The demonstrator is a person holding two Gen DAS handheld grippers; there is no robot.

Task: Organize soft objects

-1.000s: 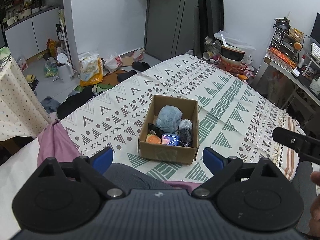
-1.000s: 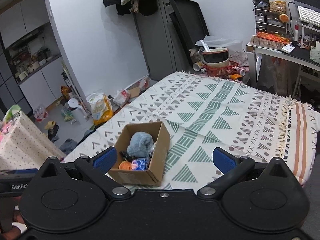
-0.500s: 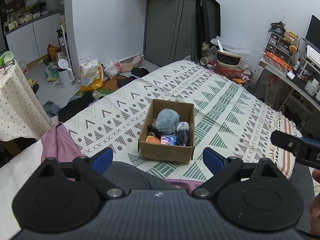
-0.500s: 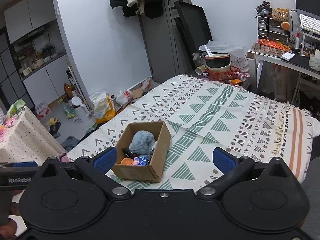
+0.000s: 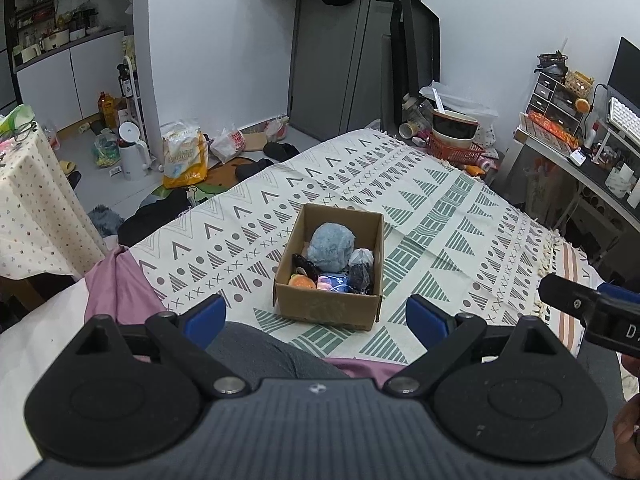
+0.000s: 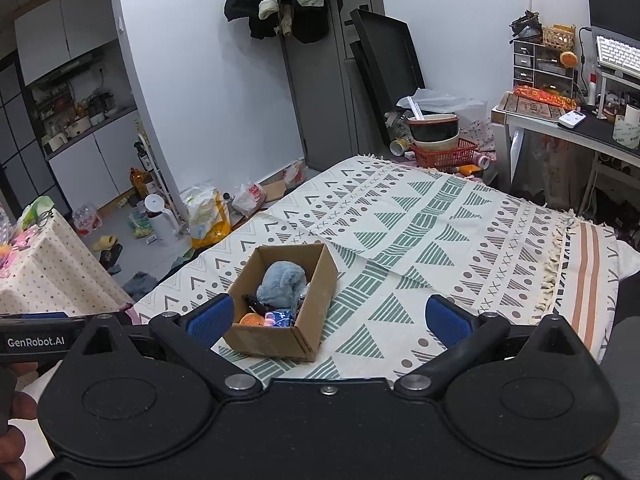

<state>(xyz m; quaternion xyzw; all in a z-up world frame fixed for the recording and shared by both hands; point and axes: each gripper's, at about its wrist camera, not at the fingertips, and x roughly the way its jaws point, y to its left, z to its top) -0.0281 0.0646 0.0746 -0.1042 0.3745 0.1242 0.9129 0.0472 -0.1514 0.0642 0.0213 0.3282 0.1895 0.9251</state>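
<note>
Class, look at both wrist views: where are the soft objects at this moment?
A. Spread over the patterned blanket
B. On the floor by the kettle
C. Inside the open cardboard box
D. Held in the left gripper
C: the blue fluffy toy and the smaller items lie inside the cardboard box; both grippers are open and empty.

1. Both views are evenly and brightly lit by soft, cool indoor light; the source itself is out of frame.
2. Shadows are faint, with a soft one beside the cardboard box (image 5: 328,276) on the bed (image 5: 440,220).
3. Fisheye distortion bends walls and door edges near the borders.
4. Focus is sharp throughout, with no glare or motion blur.
</note>
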